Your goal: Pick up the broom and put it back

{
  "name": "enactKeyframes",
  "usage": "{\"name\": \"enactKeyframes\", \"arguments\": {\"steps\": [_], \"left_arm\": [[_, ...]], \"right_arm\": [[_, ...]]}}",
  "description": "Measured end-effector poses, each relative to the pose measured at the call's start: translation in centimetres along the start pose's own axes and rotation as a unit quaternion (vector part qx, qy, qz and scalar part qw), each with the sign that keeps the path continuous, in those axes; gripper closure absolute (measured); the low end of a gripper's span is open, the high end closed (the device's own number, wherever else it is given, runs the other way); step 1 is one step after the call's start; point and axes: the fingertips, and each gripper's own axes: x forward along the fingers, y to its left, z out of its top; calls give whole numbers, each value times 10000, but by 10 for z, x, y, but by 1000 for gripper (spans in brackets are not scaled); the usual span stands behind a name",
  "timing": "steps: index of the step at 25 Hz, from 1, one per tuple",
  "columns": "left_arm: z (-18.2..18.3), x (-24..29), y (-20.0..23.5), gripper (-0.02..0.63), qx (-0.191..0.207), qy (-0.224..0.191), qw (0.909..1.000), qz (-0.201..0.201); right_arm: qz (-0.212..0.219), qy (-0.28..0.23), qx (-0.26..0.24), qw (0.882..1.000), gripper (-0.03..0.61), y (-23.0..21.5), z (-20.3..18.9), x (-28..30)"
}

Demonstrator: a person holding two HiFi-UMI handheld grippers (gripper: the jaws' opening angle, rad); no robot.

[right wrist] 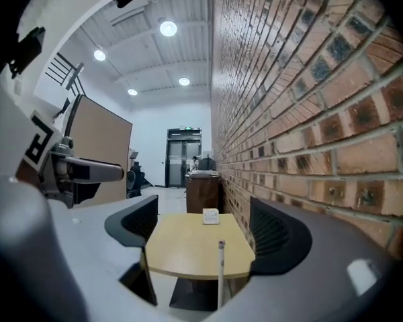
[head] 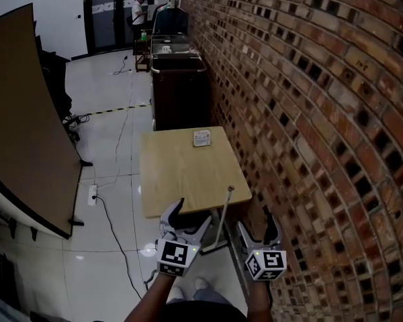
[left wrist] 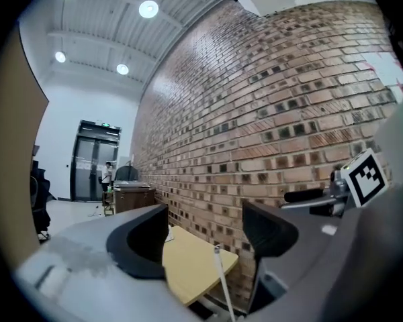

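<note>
— Grey plastic nearest: left gripper (head: 188,218) low at centre, right gripper (head: 258,228) just beside it on the right. Fingers?

— Spread apart on both, clamped on nothing.

— And the broom (head: 225,217)?

— Only a thin pale handle showing, upright with a slight tilt, top end at the near right corner of the wooden table (head: 168,180). Just past the fingertips, between the two grippers in the head view, touched by neither. Lower end not to be made out.

— Beyond that?

— Small white box (head: 201,137) at the table's far edge. On the right, brick wall (head: 309,113) running from near to far, table close beside it. On the left, large brown board (head: 27,113) standing on the pale floor (head: 107,79), with a white power strip (head: 92,194) and a black cable near its foot.

— Farther still?

— Dark cabinet (head: 178,92) right behind the table, along the same wall. Yellow-and-black tape (head: 114,108) across the floor to its left. At the far end, dark glass doors (head: 107,12) and a person (head: 140,9) standing near them.
</note>
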Motion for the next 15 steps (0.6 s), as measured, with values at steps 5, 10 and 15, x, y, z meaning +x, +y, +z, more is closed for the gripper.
{"name": "enactKeyframes", "arguments": {"steps": [5,10,15], "left_arm": [[-14,38,-37,267,21,177,9984,-543],[-32,78,-65,267,-2,347,9949,-946],[-59,109,-80,267,-60,535,9911,-1221]], "right_arm": [[-298,182,-36,9994,146,-40,-25,-10],[-292,479,-28,9984,146,-67,-60,-14],[-358,892,318,9949,146,-88,-110,-16]]}}
